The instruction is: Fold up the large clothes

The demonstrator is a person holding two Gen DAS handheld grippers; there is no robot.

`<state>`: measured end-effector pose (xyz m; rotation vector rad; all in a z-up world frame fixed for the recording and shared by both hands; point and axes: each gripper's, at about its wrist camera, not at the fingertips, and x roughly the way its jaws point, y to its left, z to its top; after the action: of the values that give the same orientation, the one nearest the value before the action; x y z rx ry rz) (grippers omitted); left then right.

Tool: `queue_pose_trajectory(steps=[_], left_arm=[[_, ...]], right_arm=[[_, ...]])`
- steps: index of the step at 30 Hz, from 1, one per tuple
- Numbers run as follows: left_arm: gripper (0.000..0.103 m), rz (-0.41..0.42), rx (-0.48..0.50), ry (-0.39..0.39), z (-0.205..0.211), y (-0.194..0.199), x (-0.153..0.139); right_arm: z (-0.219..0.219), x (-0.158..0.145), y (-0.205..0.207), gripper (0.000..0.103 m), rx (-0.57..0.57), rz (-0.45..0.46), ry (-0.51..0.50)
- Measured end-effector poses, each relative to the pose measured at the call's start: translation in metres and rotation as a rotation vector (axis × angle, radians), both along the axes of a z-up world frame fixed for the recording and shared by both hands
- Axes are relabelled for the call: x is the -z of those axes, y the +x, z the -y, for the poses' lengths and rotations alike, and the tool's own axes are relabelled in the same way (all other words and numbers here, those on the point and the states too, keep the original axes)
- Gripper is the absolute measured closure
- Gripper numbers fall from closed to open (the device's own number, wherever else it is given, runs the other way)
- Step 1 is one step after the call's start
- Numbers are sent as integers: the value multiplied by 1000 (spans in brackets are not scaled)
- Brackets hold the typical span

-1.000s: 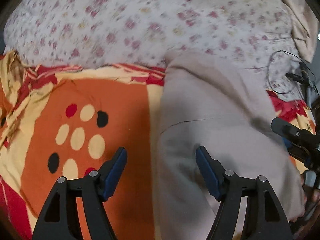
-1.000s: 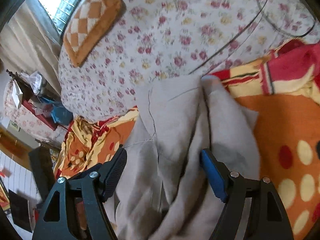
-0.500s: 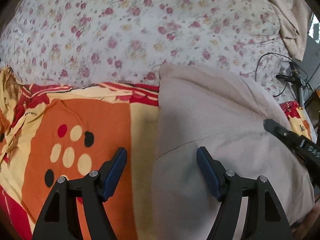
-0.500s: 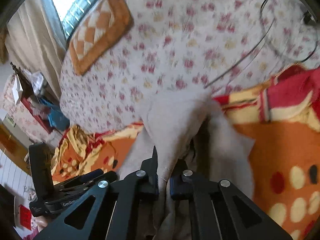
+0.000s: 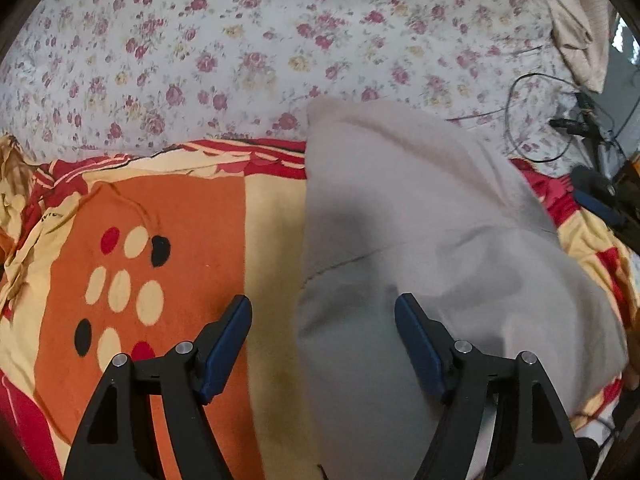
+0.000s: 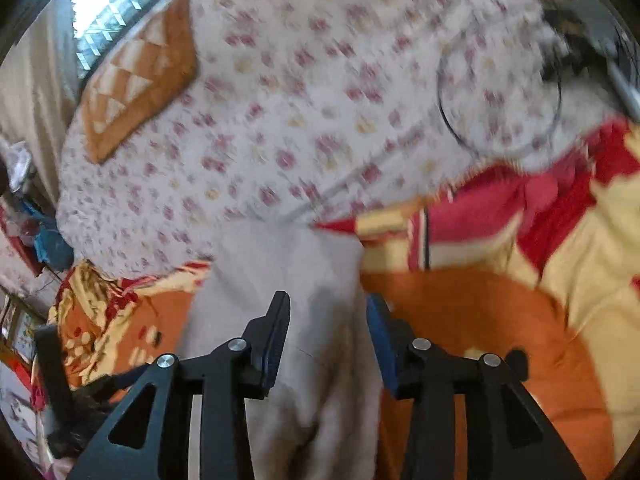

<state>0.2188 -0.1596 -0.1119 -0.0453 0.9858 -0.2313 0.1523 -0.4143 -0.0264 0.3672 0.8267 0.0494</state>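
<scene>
A large beige-grey garment (image 5: 420,240) lies folded into a long strip on the orange, red and yellow blanket (image 5: 192,220). My left gripper (image 5: 322,306) hovers open over the garment's left edge, one pad above the blanket, the other above the cloth. In the right wrist view the same garment (image 6: 280,272) runs away from me, blurred. My right gripper (image 6: 326,308) is above it with its jaws opening; cloth lies beneath the gap and the pads do not press on it. The right gripper's blue-padded finger (image 5: 596,202) shows at the left view's right edge.
Behind the blanket is a white sheet with pink flowers (image 5: 280,40). A black cable (image 5: 532,120) loops on it at the right, by dark gear. An orange checked cushion (image 6: 136,76) lies at the far left under a window. A beige cloth (image 5: 572,20) hangs at the top right.
The right gripper closed on a raised fold of the garment, then let go and rose; the fold now lies flat. The left gripper drew back a little and stayed open.
</scene>
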Motion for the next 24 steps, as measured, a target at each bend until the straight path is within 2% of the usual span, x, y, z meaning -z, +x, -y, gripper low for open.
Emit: queue_pose_trajectory(steps=[3, 6, 7, 8, 9, 10, 12, 14, 17, 18, 19, 21, 22, 24], left_arm=[[29, 8, 14, -8, 1, -12, -3], [29, -16, 46, 17, 6, -20, 7], [29, -5, 54, 15, 4, -24, 10], [29, 1, 58, 14, 4, -26, 12], [28, 11, 69, 18, 4, -30, 16], [28, 18, 76, 26, 4, -33, 19], [28, 19, 73, 44, 5, -33, 23], [28, 6, 65, 45, 3, -34, 20], [29, -8, 69, 28, -1, -35, 12], [29, -6, 68, 33, -1, -37, 12], [29, -5, 69, 38, -1, -36, 11], [28, 4, 67, 55, 2, -39, 12], [28, 11, 67, 59, 3, -41, 12], [25, 7, 69, 46, 3, -42, 16]], right_arm=[[-27, -13, 9, 60, -119, -14, 1], [-57, 8, 29, 59, -233, -108, -2], [-64, 23, 36, 64, -246, -163, -65], [-67, 40, 41, 69, -225, -211, -157], [-68, 54, 42, 79, -211, -235, -204], [-62, 70, 42, 82, -193, -259, -220], [-51, 86, 36, 82, -171, -244, -171], [-43, 81, 29, 81, -163, -213, -114], [-29, 50, 5, 62, -136, -161, -58], [-25, 37, -10, 49, -144, -121, -35], [-26, 30, -20, 42, -152, -101, -33], [-32, 19, -42, 42, -180, -70, -57], [-39, 18, -45, 46, -203, -70, -71], [-51, 30, -57, 52, -234, -113, -162]])
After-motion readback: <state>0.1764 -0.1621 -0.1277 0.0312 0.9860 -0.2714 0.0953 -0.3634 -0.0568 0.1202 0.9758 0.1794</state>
